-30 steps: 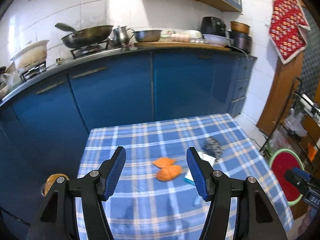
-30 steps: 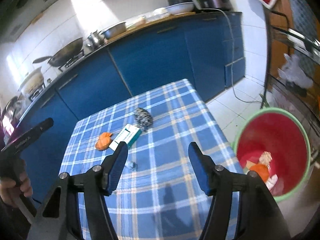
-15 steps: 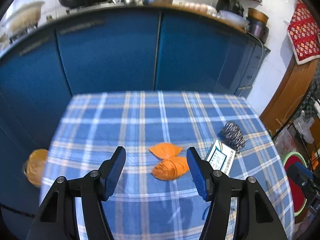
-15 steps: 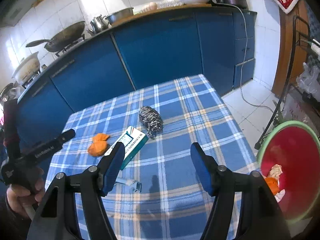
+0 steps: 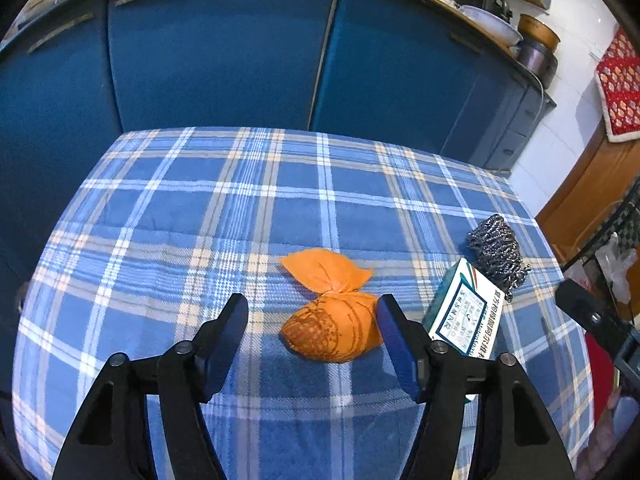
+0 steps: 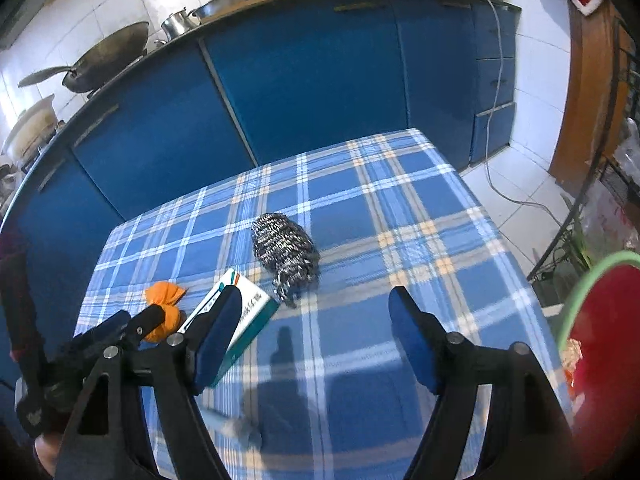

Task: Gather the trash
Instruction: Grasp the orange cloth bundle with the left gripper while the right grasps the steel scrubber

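Observation:
An orange tied pouch lies on the blue plaid table; it also shows in the right wrist view. My left gripper is open, its jaws on either side of the pouch, the right pad close beside it. A white and green carton lies right of the pouch, also in the right wrist view. A steel wool scrubber sits beyond the carton. My right gripper is open and empty above the table, near the carton. A red bin with a green rim stands at the right.
Blue kitchen cabinets stand behind the table. A wire rack and a wooden door are at the right. A small crumpled wrapper lies on the cloth under the right gripper. A wok sits on the counter.
My left gripper has moved forward and down until its open jaws flank the orange pouch. My right gripper has swung left from the bin toward the carton and scrubber.

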The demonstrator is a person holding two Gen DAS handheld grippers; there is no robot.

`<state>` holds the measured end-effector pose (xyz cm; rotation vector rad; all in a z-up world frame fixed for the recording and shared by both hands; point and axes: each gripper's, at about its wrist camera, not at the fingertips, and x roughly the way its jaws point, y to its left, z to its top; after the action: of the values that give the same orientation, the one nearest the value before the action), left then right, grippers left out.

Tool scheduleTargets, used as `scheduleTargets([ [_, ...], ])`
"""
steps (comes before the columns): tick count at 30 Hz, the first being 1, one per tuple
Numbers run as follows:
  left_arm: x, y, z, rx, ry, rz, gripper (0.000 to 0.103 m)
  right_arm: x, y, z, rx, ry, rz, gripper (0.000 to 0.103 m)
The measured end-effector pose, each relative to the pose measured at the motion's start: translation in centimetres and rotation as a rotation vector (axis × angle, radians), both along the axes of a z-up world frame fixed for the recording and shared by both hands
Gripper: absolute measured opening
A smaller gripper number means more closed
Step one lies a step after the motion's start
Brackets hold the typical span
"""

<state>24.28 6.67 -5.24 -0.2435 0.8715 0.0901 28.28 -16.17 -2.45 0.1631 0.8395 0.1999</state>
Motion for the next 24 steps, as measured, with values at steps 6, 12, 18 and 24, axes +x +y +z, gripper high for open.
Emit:
scheduleTargets([
  [6,-0.1,-0.3,-0.6,-0.03,-0.021,-0.034,0.071,2.3,2.1,-1.2,-0.072,-0.016,0.026,0.077],
  [12,-0.1,-0.3,-0.6,-0.038,-0.037,-0.041,0.071,4.0,2.8,-2.0,-0.068,-0.013,0.031,0.077],
  [18,-0.2,0.1,-0.6,-0.068,-0.05,-0.052,0.054,5.2,2.4,-2.8,-0.023,0.011,0.005,0.066],
  [24,-0.2,-0.6,-0.6,-0.08,-0.051,-0.101,0.037,5.3,2.6,-3.3,-0.004,0.014,0.036,0.049],
])
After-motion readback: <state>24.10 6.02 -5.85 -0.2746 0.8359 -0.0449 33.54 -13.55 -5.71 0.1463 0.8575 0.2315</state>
